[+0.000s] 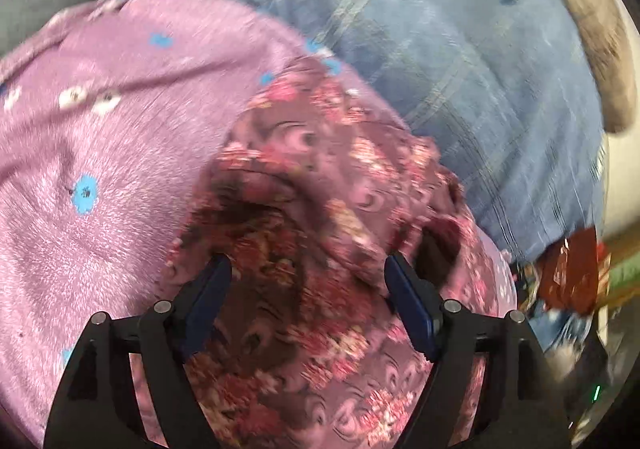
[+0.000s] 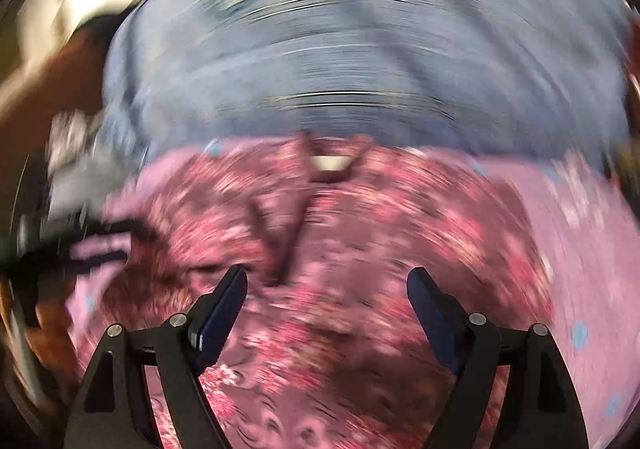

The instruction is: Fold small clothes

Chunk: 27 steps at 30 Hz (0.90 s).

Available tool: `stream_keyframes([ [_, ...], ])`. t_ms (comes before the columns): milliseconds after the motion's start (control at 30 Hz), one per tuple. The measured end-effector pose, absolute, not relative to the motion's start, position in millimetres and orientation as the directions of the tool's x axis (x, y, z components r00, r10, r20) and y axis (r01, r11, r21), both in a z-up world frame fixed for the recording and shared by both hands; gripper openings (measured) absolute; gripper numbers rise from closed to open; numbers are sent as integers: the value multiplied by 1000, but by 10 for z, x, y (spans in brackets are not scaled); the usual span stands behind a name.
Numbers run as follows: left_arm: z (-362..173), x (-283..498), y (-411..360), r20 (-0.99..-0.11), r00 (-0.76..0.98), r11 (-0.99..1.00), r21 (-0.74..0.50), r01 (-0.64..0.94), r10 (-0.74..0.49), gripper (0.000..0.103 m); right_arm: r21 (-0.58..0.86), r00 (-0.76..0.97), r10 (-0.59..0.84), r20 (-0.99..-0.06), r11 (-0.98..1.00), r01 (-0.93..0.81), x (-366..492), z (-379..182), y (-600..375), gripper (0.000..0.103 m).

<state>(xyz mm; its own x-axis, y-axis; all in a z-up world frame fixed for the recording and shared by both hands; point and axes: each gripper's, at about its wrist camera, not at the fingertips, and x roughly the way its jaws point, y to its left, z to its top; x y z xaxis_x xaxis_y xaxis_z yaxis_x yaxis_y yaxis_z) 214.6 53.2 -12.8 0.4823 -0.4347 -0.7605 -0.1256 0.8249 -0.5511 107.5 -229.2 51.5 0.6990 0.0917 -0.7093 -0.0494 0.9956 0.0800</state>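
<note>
A small maroon garment with a pink flower print (image 1: 312, 209) lies crumpled on a lilac fleece blanket (image 1: 100, 137). My left gripper (image 1: 308, 269) is open, its jaws wide apart just above the garment's rumpled folds, holding nothing. In the right wrist view, which is heavily blurred, the same floral garment (image 2: 320, 249) lies spread with its neck opening and a white label (image 2: 330, 163) at the far side. My right gripper (image 2: 326, 281) is open and empty above the garment's middle.
A blue plaid sheet (image 1: 440, 49) (image 2: 360, 49) covers the surface beyond the lilac blanket (image 2: 580, 249). A person's forearm (image 1: 592, 33) crosses the upper right of the left wrist view. Dark red and green items (image 1: 568, 277) lie at the right edge.
</note>
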Motion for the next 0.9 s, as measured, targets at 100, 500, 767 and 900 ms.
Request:
stream_keyframes([
  [100, -240, 2209, 566, -771, 462, 818, -555, -152, -438, 79, -118, 701, 44, -712, 976, -181, 1223, 426, -1786, 83],
  [500, -299, 2244, 569, -773, 455, 818, -556, -149, -443, 79, 86, 694, 41, -718, 996, 30, 1464, 436, -2257, 10],
  [767, -300, 2253, 460, -786, 458, 840, -525, -139, -415, 79, 540, 655, 199, -729, 755, 372, 991, 91, -3676, 20],
  [900, -312, 2269, 440, -785, 470, 842, -520, -143, -404, 79, 674, 753, 221, -619, 642, 366, 812, 125, -3856, 71],
])
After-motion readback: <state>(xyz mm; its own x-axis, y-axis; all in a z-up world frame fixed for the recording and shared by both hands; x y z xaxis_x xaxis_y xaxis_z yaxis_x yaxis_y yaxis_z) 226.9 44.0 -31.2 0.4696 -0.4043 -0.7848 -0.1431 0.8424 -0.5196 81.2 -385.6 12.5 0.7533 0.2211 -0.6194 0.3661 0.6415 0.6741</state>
